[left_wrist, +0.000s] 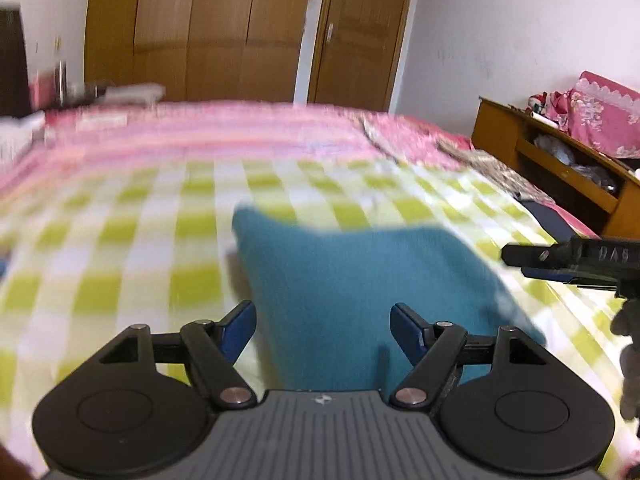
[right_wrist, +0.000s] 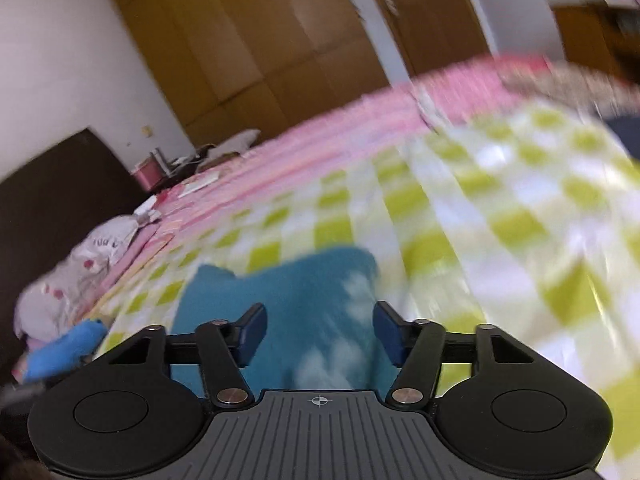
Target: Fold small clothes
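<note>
So the small garment (left_wrist: pixel 360 292) is lying on the checked sheet (left_wrist: pixel 120 240), which is spread over the bed (left_wrist: pixel 200 128). Left gripper (left_wrist: pixel 323 330) sits right at the garment's near edge, right gripper (left_wrist: pixel 516 254) pokes in at the garment's right side. Behind the garment, past the bed, there's a wardrobe (left_wrist: pixel 200 28). Right of the garment, beside the bed, is a wooden shelf unit (left_wrist: pixel 560 160).

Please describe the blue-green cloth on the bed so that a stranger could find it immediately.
Look at the bed's green-and-white checked sheet, in front of the pink striped cover. The teal garment lies on the checks, just ahead of the left gripper. It is the only plain, solid-coloured piece there.
</note>
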### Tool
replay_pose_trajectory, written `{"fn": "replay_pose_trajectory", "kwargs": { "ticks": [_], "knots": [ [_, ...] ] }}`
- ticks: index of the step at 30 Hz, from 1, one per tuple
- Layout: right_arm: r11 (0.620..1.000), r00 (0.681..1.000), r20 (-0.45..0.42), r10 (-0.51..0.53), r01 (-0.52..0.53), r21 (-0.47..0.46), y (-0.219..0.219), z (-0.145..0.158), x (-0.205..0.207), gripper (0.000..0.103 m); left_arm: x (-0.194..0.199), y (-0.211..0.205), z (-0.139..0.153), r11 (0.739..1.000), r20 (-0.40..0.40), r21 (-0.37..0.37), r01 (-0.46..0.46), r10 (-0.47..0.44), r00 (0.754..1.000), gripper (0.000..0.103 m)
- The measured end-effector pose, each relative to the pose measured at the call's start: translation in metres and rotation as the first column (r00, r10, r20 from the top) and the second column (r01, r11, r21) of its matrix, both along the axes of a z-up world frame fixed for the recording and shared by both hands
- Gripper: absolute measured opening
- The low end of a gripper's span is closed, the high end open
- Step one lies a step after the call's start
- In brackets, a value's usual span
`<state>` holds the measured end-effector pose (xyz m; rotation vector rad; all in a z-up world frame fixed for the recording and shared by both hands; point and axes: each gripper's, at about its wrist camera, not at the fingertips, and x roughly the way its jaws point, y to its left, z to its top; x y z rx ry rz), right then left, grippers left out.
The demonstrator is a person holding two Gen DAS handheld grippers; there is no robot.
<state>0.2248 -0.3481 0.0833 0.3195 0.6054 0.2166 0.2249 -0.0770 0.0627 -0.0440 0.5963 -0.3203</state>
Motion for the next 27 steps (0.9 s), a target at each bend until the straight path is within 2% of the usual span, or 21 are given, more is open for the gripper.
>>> {"fn": "replay_pose_trajectory", "kwargs": {
  "ticks": [1,3,7,9,12,13,17,18,19,22,27],
  "knots": [
    [0.999,1.0,0.009,0.025,-0.025,-0.028,0.01,0.0,0.006,0.038,0.007,-0.006,0.001,1.0,0.031,0.023,-0.005,0.005,1.0,0.079],
    [0.997,0.999,-0.01,0.043,-0.044,-0.058,0.024,-0.009,0.024,0.027,0.022,-0.019,-0.001,0.998,0.071,0.064,-0.029,0.024,0.997,0.079],
    [0.993,0.998,-0.058,0.001,-0.008,-0.114,0.027,-0.037,0.048,0.011,0.057,-0.027,-0.022,0.993,0.005,0.103,-0.065,0.065,0.998,0.078],
    [0.994,0.997,-0.072,-0.029,0.021,-0.108,0.018,-0.052,0.055,0.009,0.065,-0.024,-0.033,0.995,-0.031,0.078,-0.063,0.066,0.997,0.08],
    [0.999,0.993,-0.108,-0.049,0.049,-0.003,-0.002,-0.063,0.057,0.009,0.068,-0.029,-0.04,0.995,-0.03,0.082,-0.064,0.067,0.997,0.082],
    [0.999,0.992,-0.113,-0.051,0.052,0.007,-0.003,-0.063,0.057,0.009,0.069,-0.03,-0.039,0.994,-0.03,0.084,-0.065,0.068,0.997,0.082],
    [0.998,0.995,-0.08,-0.055,0.054,-0.014,0.002,-0.046,0.044,0.009,0.058,-0.025,-0.028,0.993,-0.029,0.091,-0.077,0.08,0.996,0.081],
    [0.998,0.996,-0.066,-0.058,0.057,-0.006,0.002,-0.039,0.038,0.013,0.052,-0.023,-0.023,0.992,-0.023,0.093,-0.081,0.083,0.996,0.081],
    [0.998,0.997,-0.053,-0.058,0.058,-0.001,0.003,-0.032,0.031,0.017,0.046,-0.021,-0.02,0.992,-0.02,0.092,-0.083,0.085,0.996,0.081],
    [1.0,1.0,-0.023,-0.013,0.013,-0.013,0.012,-0.016,-0.001,0.017,0.02,-0.011,-0.013,0.994,-0.02,0.079,-0.076,0.078,0.997,0.08],
    [0.994,1.0,-0.026,0.017,-0.02,-0.107,0.028,-0.025,-0.052,0.017,-0.025,-0.006,-0.021,0.996,-0.037,0.084,-0.026,0.03,0.999,0.08]
  ]
}}
